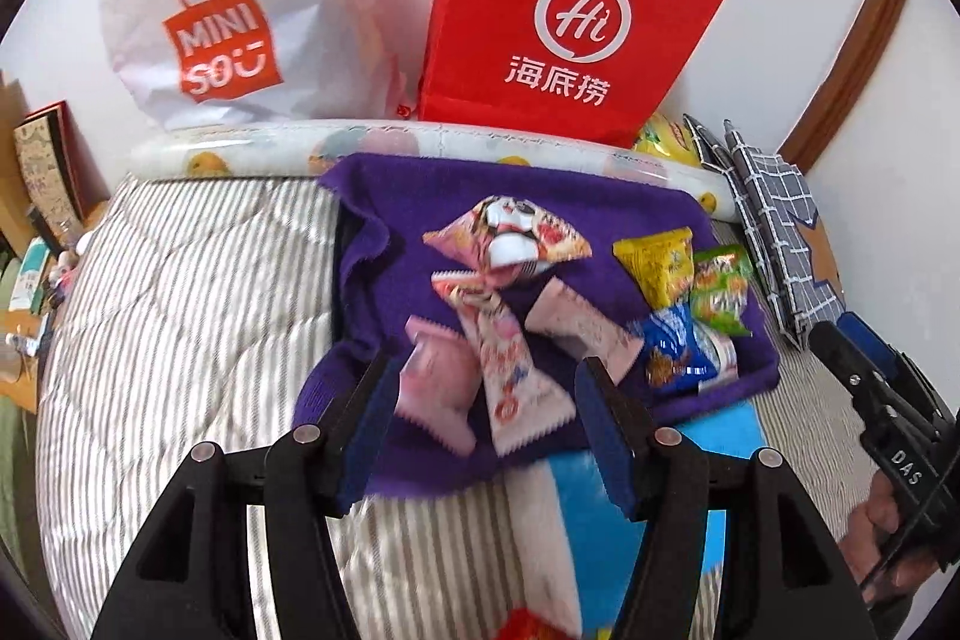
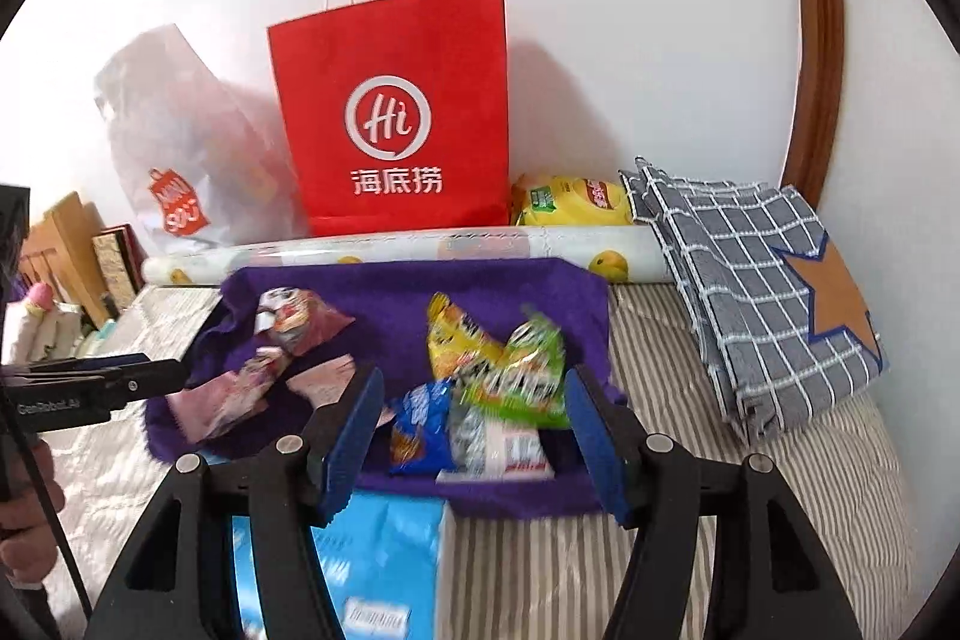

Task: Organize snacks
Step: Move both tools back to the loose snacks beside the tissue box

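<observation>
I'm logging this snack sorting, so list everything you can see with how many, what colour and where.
purple cloth: one, purple, spread on the striped bedding
pink snack packets: about five, pink and white, left part of the cloth
yellow packet: one, yellow, right part of the cloth
green packet: one, green, beside the yellow one
blue packet: one, blue, front right of the cloth
red paper bag: one, red, upright against the wall
white plastic bag: one, white, left of the red bag
checked fabric: one folded pile, grey, right of the cloth
left gripper: one, black with blue pads, open above the pink packets
right gripper: one, same colours, open above the blue packet
</observation>
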